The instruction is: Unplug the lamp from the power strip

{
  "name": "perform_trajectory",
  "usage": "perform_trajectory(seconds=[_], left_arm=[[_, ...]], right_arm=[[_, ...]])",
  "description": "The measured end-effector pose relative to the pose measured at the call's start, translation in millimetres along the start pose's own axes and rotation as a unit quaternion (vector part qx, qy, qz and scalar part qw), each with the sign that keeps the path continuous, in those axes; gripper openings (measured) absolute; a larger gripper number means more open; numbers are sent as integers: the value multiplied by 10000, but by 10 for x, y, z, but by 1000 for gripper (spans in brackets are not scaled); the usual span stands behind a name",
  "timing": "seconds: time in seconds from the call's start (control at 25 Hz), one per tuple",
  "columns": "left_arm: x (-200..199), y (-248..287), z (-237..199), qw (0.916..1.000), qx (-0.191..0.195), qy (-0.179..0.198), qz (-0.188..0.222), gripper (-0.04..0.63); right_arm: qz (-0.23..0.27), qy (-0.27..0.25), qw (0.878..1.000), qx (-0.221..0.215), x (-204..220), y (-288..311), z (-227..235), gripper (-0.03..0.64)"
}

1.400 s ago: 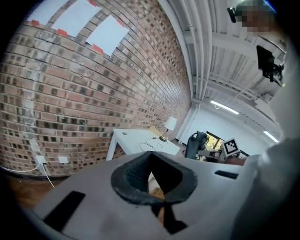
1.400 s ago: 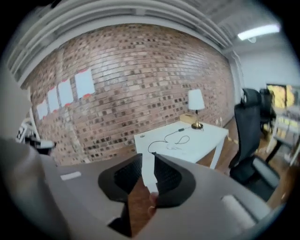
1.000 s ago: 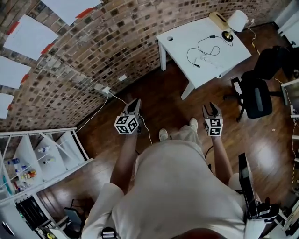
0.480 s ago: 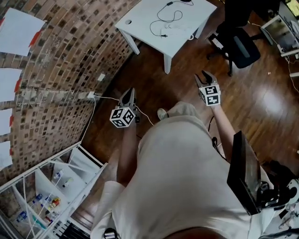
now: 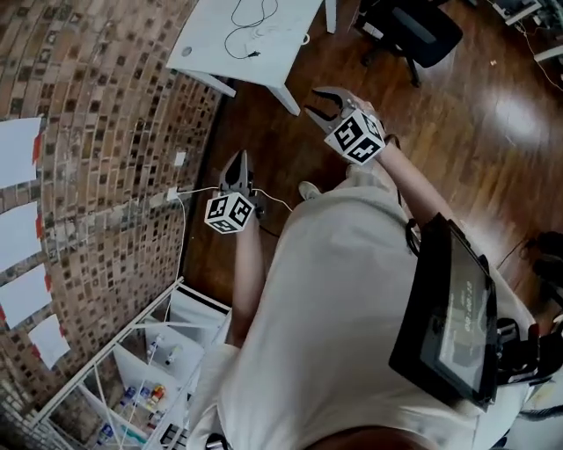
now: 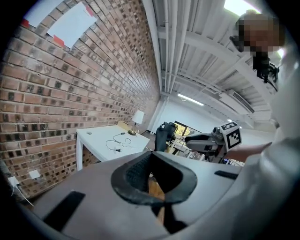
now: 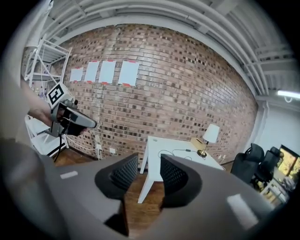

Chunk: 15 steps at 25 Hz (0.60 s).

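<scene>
- left tool (image 5: 238, 160): jaws together, empty, near the brick wall (image 5: 97, 132)
- lamp (image 7: 210, 136) stands on white desk (image 5: 207, 48), lamp cord (image 6: 117, 149) lies loose on the desk
- right tool (image 5: 314, 100): jaws apart, just been closing, nothing between them

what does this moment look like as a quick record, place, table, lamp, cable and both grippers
place: wooden floor beside a brick wall
table: white table, ahead of the person, apart from both grippers
lamp: lamp upright at the table's far corner
cable: cable lying in loops on the tabletop
left gripper: shut, nothing held
right gripper: jaws apart, have just been closing a little, nothing between them
</scene>
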<state>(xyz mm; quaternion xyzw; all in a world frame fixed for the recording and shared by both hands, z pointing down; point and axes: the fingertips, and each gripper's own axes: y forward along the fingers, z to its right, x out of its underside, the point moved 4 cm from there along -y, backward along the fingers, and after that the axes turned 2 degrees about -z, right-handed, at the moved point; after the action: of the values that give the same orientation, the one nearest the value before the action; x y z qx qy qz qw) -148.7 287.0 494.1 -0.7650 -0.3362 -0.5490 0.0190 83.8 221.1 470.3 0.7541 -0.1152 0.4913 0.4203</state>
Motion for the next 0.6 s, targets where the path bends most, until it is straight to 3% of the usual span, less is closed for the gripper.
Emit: perform_trajectory(seconds=[0.28,0.6], left_arm=[[150,254,319,9996,113,80,-243,3],[289,284,279,9993,-21,-129,-345,3]], right_arm=[[199,443,9988,-13,56,-52,57,122],[238,777,9967,-69,87,-14,-27,112]])
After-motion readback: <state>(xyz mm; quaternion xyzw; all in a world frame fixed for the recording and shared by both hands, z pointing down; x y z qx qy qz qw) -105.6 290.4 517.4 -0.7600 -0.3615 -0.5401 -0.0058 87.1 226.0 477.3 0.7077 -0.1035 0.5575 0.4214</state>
